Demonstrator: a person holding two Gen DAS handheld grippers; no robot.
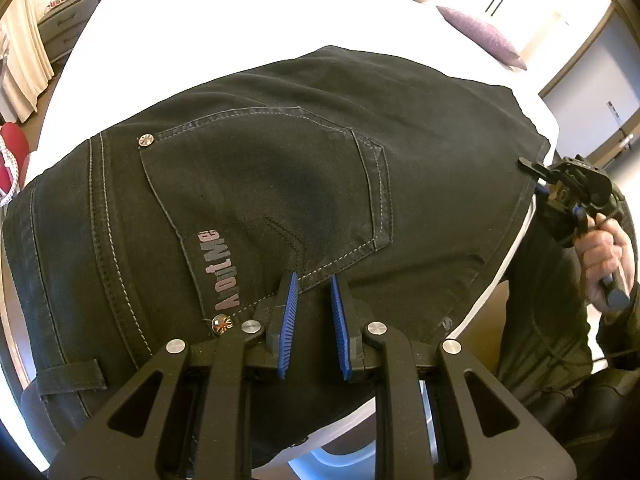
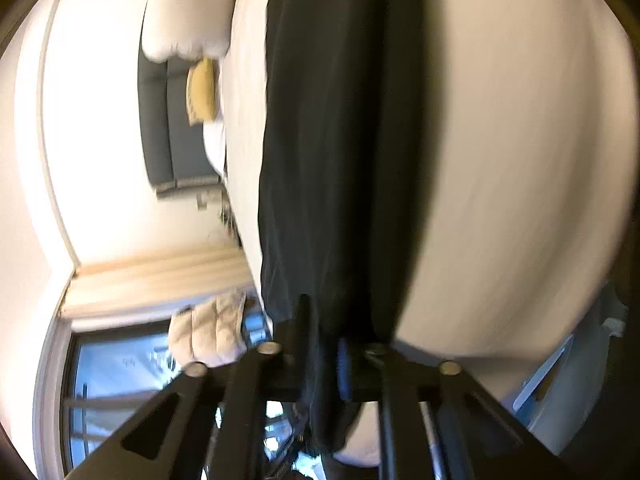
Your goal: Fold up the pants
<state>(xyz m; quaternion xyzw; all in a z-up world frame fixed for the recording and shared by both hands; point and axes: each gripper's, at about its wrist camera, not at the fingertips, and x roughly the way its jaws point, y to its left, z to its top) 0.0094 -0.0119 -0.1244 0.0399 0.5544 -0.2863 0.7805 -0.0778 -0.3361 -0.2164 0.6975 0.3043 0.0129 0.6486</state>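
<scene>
Black pants (image 1: 280, 184) lie flat across the white bed (image 1: 240, 28), seat side up, back pocket (image 1: 264, 184) and waistband toward the left wrist camera, far edge hanging off the bed side. Left gripper (image 1: 314, 300) hovers over the pocket's lower corner, jaws a narrow gap apart, nothing between them; likely pinning or waiting. Right gripper (image 1: 532, 168) bites the pants' edge, jaws closed on fabric; right wrist view is blurred but shows dark cloth running between its fingers (image 2: 344, 364), probably to lift it for a fold. Purple pillow (image 1: 480, 36) on bed. Room: dresser (image 1: 68, 16), curtains (image 1: 24, 60), window (image 2: 120, 380), grey sofa (image 2: 168, 128) with yellow cushion (image 2: 202, 92).
</scene>
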